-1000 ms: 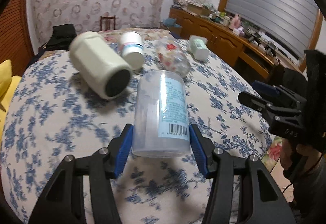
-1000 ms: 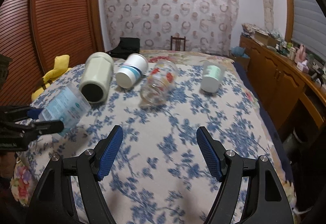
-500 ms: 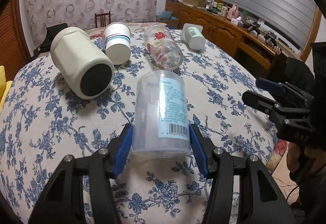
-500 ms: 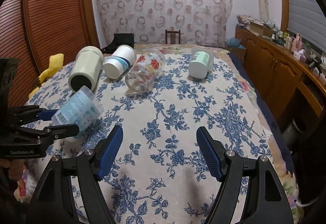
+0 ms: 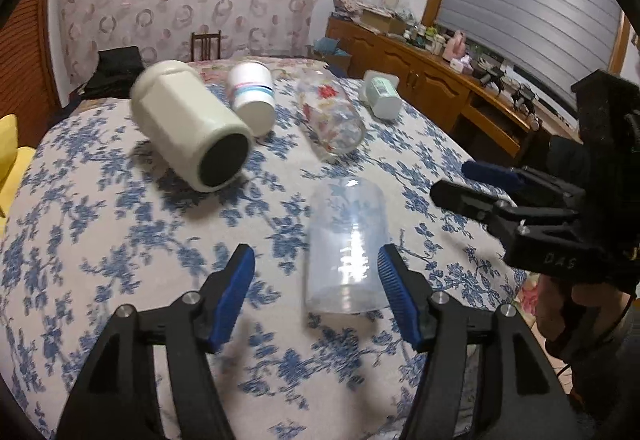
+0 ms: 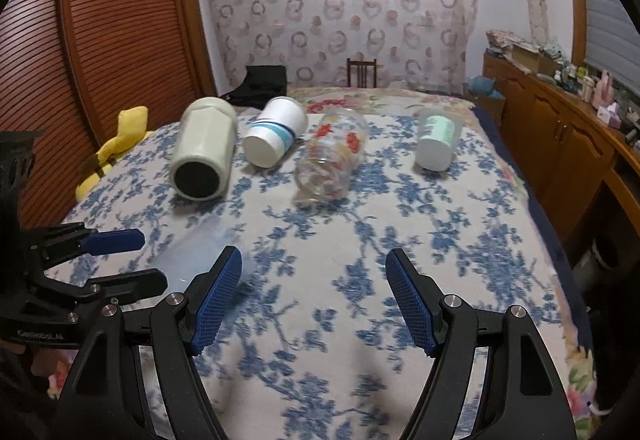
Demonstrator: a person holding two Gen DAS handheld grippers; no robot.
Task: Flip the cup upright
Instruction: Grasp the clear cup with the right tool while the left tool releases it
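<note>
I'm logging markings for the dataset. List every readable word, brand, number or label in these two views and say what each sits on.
"DAS": body of the right gripper, seen from the left wrist view.
Small white lettering on the left gripper body: too blurred to read.
Print on the mint-labelled cup: too small to read.
Clear plastic cup: motion-blurred, no label readable.
White paper cup: stripes only, no text.

Blk plastic grippers (image 5: 316, 292) w/ ribbed blue pads (image 6: 216, 296) (silver screws).
</note>
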